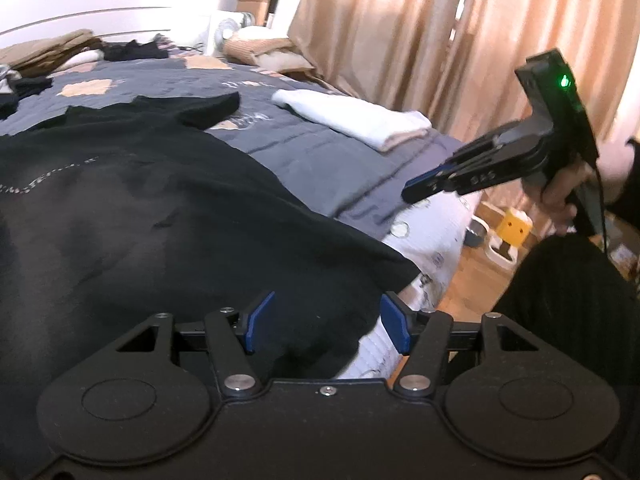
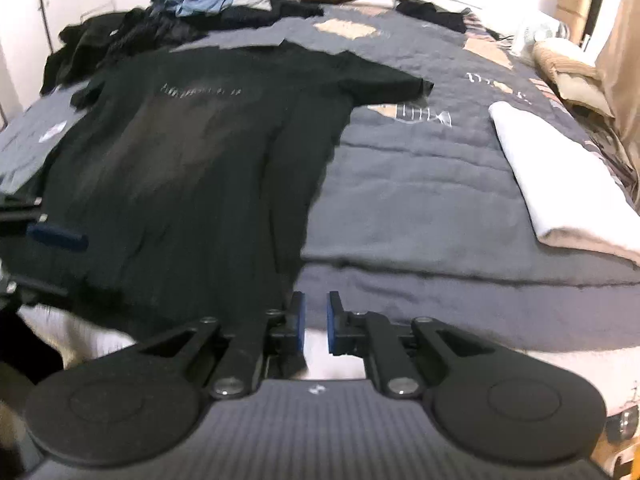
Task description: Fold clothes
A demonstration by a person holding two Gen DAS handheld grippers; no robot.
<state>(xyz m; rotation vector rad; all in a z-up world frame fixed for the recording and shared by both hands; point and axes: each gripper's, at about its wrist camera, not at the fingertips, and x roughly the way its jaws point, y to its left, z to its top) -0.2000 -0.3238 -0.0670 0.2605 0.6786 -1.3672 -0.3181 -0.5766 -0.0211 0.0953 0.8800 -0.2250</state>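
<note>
A black T-shirt [image 1: 140, 200] lies spread flat, front up, on the grey quilt [image 1: 300, 148] of a bed, its hem at the near edge. My left gripper [image 1: 328, 324] hovers over the hem's right part, jaws wide apart, with cloth below them but not pinched. In the right wrist view the T-shirt [image 2: 200, 160] fills the left half. My right gripper [image 2: 316, 320] hangs above the bed's edge just right of the hem corner, with a narrow gap between its pads and nothing in it. It also shows from the side as the right gripper [image 1: 416, 190], held in a hand [image 1: 560, 192].
A folded white cloth [image 2: 560, 184] lies on the quilt [image 2: 420, 200] to the right. A pile of unfolded clothes [image 2: 160, 20] sits at the far left of the bed. Beige curtains [image 1: 400, 40] hang beyond it. Pet bowls [image 1: 500, 240] stand on the wooden floor.
</note>
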